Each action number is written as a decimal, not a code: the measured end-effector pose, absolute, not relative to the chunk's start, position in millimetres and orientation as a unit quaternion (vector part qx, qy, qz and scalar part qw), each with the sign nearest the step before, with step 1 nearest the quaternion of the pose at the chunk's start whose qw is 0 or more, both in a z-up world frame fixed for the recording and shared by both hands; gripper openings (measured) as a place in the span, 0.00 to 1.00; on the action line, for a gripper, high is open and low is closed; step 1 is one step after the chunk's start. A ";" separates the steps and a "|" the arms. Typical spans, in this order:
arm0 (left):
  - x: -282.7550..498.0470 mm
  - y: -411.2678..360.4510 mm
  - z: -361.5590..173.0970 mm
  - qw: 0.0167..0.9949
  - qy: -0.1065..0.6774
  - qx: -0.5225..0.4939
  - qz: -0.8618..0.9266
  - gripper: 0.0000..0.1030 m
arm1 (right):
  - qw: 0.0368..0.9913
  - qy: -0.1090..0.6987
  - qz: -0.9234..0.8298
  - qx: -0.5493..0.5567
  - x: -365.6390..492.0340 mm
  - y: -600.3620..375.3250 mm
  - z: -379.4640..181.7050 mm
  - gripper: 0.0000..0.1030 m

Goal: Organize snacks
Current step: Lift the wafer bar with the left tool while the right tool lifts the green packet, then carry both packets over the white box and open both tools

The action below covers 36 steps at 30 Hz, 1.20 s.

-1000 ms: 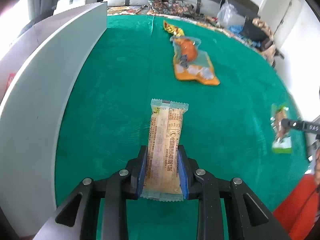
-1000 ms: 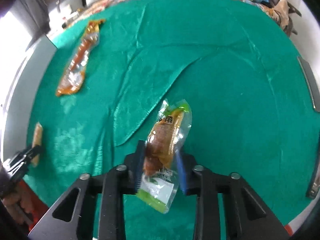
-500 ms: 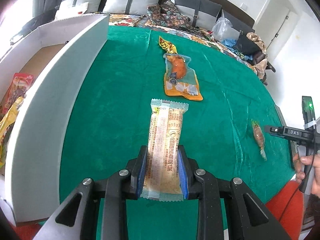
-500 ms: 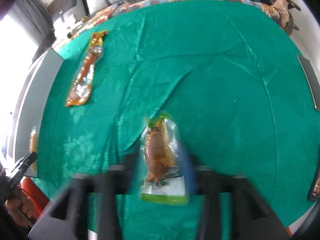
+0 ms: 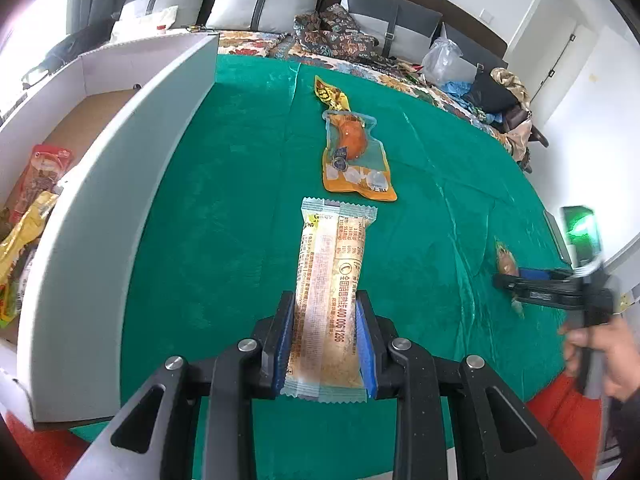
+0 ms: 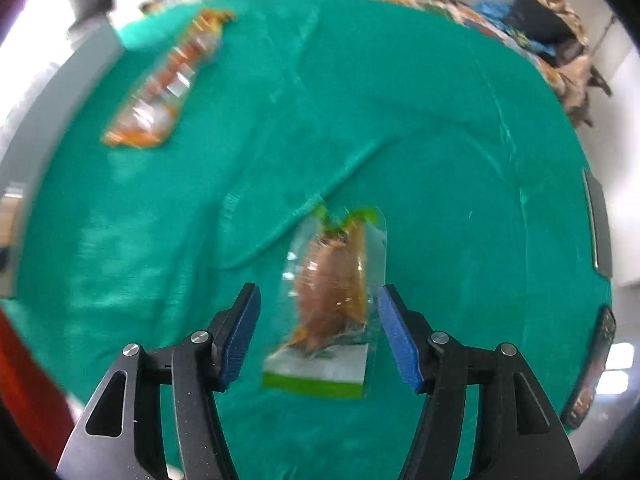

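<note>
- Left hand-held gripper (image 5: 324, 344): pinching a long tan snack bar (image 5: 328, 300), held above the green desk (image 5: 224, 208) beside the white box (image 5: 100, 216).
- Right hand-held gripper (image 6: 318, 332): spread; clear snack pouch (image 6: 334, 304) lies between its pads on the desk, untouched.

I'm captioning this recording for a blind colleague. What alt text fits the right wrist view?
The right gripper is open, with a clear green-edged snack packet between its blue pads, not gripped, above a green tablecloth. An orange snack packet lies blurred at the upper left.
</note>
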<state>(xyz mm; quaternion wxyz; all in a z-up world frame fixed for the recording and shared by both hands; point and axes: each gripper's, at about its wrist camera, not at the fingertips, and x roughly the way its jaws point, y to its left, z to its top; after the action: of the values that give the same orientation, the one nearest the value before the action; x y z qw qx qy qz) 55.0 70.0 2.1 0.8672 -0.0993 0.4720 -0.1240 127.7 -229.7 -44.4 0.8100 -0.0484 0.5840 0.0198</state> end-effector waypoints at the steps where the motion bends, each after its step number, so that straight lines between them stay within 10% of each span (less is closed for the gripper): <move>1: 53.5 71.6 3.7 0.868 0.471 -0.099 -0.124 0.27 | 0.809 0.586 0.009 -0.045 130.1 -231.5 -54.0 0.61; 7: 47.5 85.0 12.0 0.871 0.462 -0.114 -0.122 0.27 | 0.824 0.562 0.007 0.078 123.2 -273.8 -45.5 0.27; 18: 44.0 129.6 73.8 0.888 0.408 -0.178 -0.117 0.27 | 0.827 0.514 0.095 0.206 116.6 -271.9 22.5 0.27; 36: 56.9 341.8 59.9 0.889 0.418 -0.156 0.102 0.27 | 0.769 0.468 0.420 0.113 142.2 116.2 124.3 0.28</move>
<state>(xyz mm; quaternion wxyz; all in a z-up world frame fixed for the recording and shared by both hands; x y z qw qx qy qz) 56.9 341.8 59.9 0.8893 -0.1557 0.4177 0.1022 142.2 116.2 124.3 0.7690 0.1129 0.4682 0.4204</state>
